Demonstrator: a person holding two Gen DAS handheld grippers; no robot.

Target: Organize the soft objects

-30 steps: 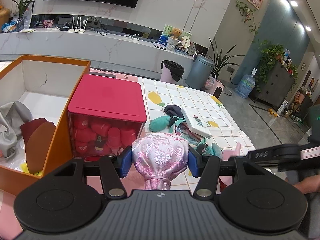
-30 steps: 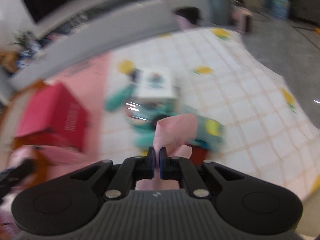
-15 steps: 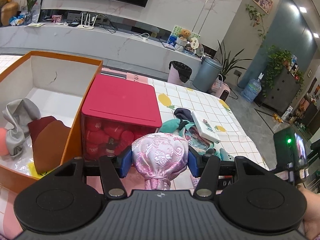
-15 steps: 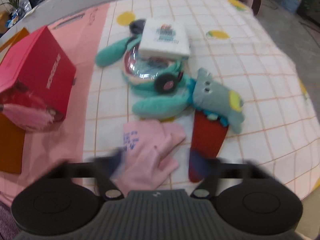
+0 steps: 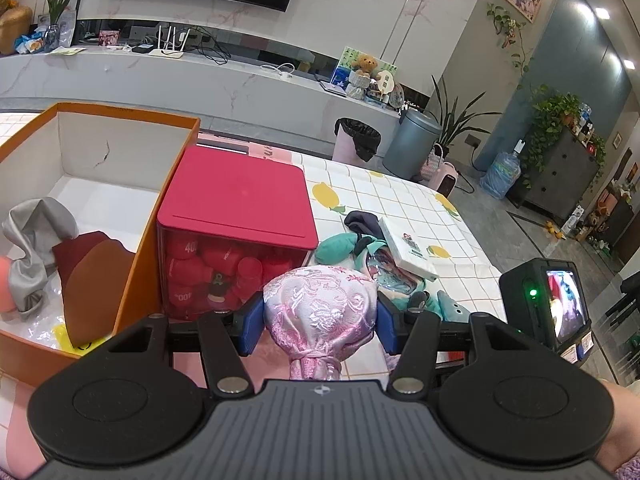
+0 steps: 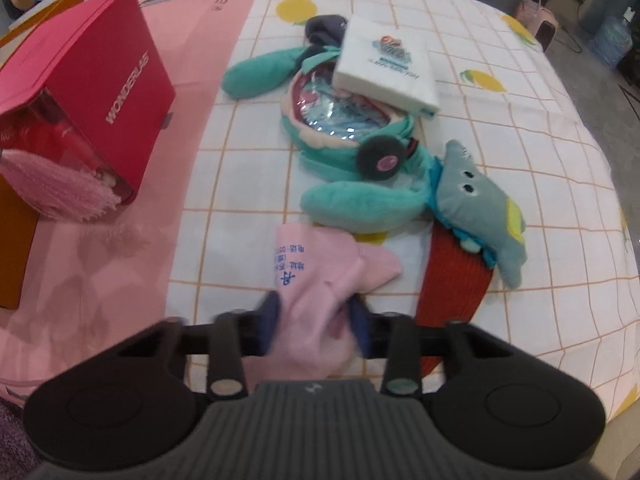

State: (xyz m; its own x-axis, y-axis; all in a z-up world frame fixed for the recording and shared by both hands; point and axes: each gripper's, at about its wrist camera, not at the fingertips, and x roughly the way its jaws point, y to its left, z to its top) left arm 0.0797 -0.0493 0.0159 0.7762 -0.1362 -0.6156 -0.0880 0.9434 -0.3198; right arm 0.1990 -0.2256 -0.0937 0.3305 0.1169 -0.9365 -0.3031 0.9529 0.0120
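Right hand-held gripper (image 6: 314, 326) dropped from a raised, blurred pose with its jaws pinched on the pink cloth (image 6: 320, 280); the jaws opened half a second ago and are now closing again, with the cloth lying between them at bottom centre of the right wrist view. Pads are motion-blurred, so I cannot tell whether they have clamped yet. Left hand-held gripper (image 5: 320, 318) has barely shifted: clamped on the pink brocade pouch (image 5: 320, 312), its tassel (image 6: 56, 184) hanging beside the red box (image 5: 240, 200). Orange bin (image 5: 132, 264) now shows more at left of the left wrist view, grey and brown fabric inside it.

Remaining on the desk (image 6: 500, 120): teal plush (image 6: 352, 200), grey elephant toy (image 6: 480, 200) lying over the red knit piece (image 6: 452, 292), and a white tissue pack (image 6: 386, 68) on the plush at upper centre.

Risks:
- Cloth is thin and flat, so the pads may catch only one layer, or the tablecloth with it, and then it slips out on the lift.
- Red knit sits just right of the jaws and could get snagged.
- Tassel could drag on the box edge en route to the bin.
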